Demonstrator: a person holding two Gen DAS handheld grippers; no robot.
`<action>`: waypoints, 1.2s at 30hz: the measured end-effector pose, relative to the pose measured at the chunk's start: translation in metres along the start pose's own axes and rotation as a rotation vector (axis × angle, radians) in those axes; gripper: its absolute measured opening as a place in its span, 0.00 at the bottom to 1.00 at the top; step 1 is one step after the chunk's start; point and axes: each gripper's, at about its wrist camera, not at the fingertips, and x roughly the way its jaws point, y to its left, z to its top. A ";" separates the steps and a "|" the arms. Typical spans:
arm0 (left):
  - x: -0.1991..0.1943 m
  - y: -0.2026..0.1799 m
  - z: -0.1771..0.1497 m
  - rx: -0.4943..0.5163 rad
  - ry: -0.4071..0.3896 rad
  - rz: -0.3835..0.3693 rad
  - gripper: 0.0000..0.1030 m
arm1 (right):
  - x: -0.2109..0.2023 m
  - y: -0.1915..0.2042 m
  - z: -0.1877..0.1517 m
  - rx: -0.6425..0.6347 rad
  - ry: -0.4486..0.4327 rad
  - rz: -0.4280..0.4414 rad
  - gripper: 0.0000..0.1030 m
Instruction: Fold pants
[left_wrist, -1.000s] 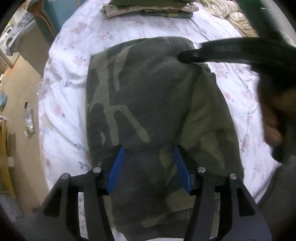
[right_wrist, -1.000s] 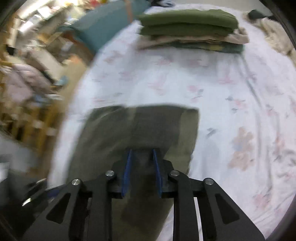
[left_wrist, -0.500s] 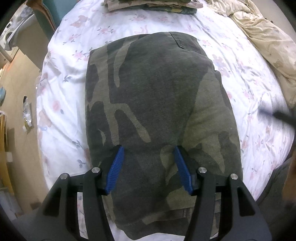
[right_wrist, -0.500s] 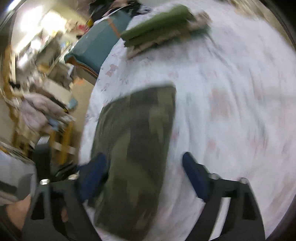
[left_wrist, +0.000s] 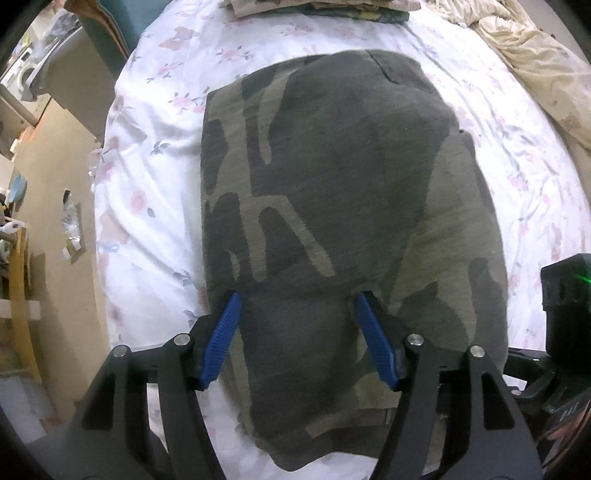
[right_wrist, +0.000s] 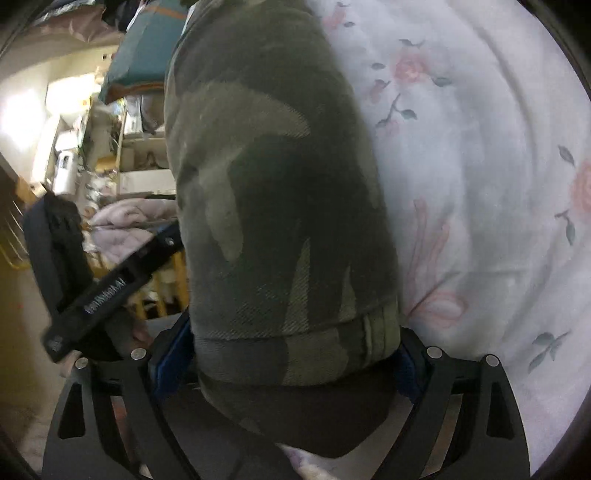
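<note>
The camouflage pants (left_wrist: 332, 192) lie folded into a compact rectangle on the floral bedsheet (left_wrist: 155, 155). My left gripper (left_wrist: 299, 343) is open and hovers over the near part of the pants, its blue pads (left_wrist: 221, 343) spread wide apart. My right gripper (right_wrist: 288, 365) is open with its jaws on either side of the near edge of the folded pants (right_wrist: 273, 184); the fabric fills the gap and hides most of its blue pads (right_wrist: 173, 354). The right gripper's body shows at the right edge of the left wrist view.
A stack of folded clothes (left_wrist: 321, 7) lies at the far end of the bed. A crumpled cream blanket (left_wrist: 543, 70) lies at the far right. The bed's left edge drops to the floor (left_wrist: 48, 206). Cluttered shelves (right_wrist: 122, 147) stand beyond.
My right gripper let go at the far end of the pants, opened wide and swung back to the near edge, where it now straddles the fold. My left gripper has stayed open and nearly still.
</note>
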 end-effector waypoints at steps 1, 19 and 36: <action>0.001 0.001 0.000 -0.001 0.005 0.008 0.61 | 0.000 0.002 -0.002 -0.010 -0.018 -0.013 0.81; -0.087 0.078 0.015 -0.436 -0.398 -0.100 0.61 | -0.154 -0.022 0.132 -0.211 -0.080 -0.168 0.45; 0.028 0.017 0.129 0.015 -0.071 -0.361 0.91 | -0.203 -0.061 0.072 0.110 -0.416 -0.113 1.00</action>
